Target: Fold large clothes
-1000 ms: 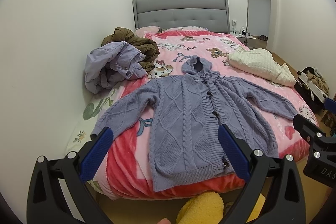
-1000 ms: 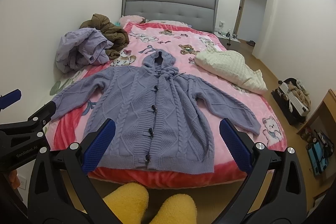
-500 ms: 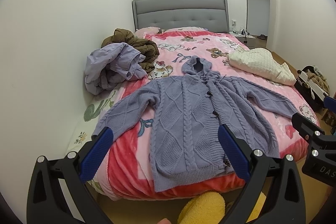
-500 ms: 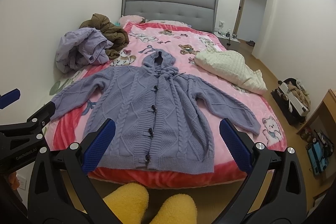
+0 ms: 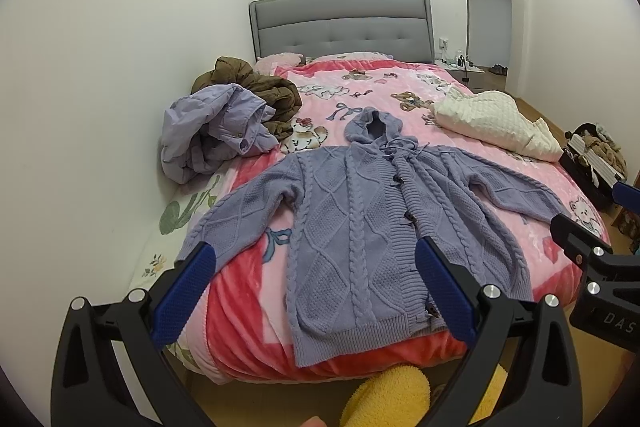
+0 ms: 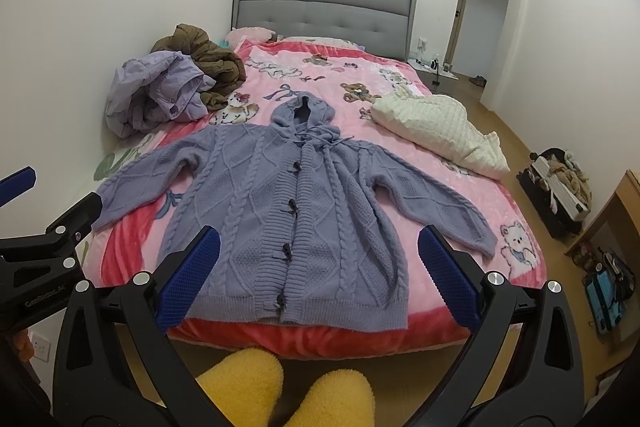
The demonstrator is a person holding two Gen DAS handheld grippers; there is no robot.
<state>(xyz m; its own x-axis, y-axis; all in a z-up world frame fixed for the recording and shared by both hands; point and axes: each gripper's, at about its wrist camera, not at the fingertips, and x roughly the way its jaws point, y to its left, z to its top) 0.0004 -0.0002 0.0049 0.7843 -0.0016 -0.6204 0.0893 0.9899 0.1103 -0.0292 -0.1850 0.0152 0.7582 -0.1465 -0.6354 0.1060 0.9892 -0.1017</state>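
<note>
**Q:** What lies ahead of the tongs, going left to right?

**A:** Far left and beyond the left gripper [image 5: 316, 285], a crumpled lilac jacket [image 5: 212, 135] sits heaped against a brown coat [image 5: 256, 87] by the wall, likely set aside awaiting their turn. Straight ahead of both tongs lies the purple cable-knit cardigan [image 6: 296, 211], the thing to be folded. It is spread flat and face up on the pink blanket [image 6: 340, 75], hood pointing away, toggles fastened, sleeves angled outward, hem at the near edge of the bed. That layout looks deliberate: everything flat so the sleeves can be folded in first. Beyond and to the right of the right gripper [image 6: 318, 277] lies a bunched cream blanket [image 6: 436, 131], well apart from the cardigan.

**Q:** What are the tongs doing?

**A:** Both sets stand wide apart, blue pads empty, hanging short of the bed and touching nothing. Below them are yellow fluffy slippers [image 6: 288, 383] on the floor.

**Q:** Any readable writing?

**A:** Little. In the left view the other gripper's body shows the letters "DAS", cut off by the edge. In the right view, the other gripper carries a small white label, too blurred to read reliably.
</note>
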